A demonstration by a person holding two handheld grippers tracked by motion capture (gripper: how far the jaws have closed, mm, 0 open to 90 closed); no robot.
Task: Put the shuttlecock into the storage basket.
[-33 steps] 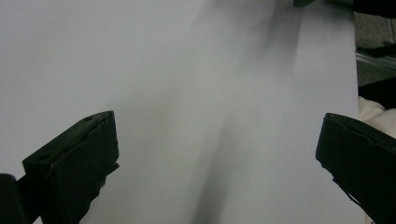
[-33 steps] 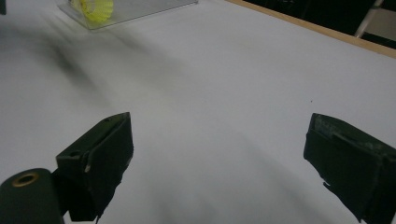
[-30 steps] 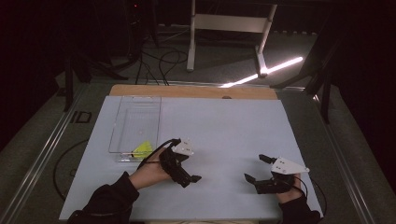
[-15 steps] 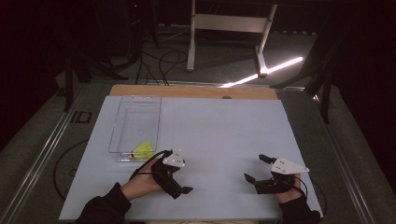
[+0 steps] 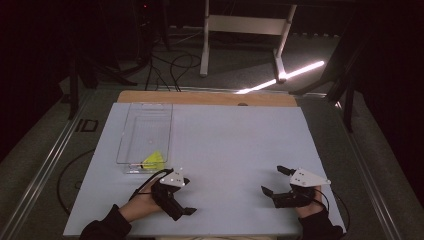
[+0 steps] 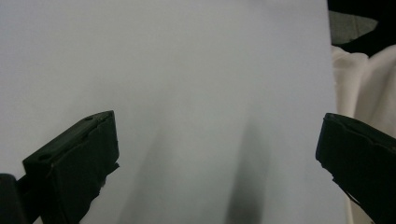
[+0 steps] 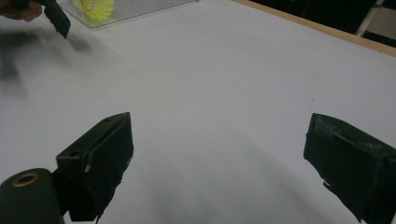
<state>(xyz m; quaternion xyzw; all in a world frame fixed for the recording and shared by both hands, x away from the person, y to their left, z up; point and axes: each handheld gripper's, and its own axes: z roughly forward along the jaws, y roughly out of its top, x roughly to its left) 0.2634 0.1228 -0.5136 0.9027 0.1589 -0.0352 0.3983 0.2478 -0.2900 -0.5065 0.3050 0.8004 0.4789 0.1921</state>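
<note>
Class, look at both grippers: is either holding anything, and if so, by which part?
Nothing is held. The left gripper and right gripper are both open over the bare table; the yellow object lies in the clear tray.

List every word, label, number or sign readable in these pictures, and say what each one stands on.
"ID": dark marking on the grey surface left of the white table top, read from the high view; the reading is uncertain.
No print shows on the clear tray, the yellow thing in it, or either tongs.
</note>
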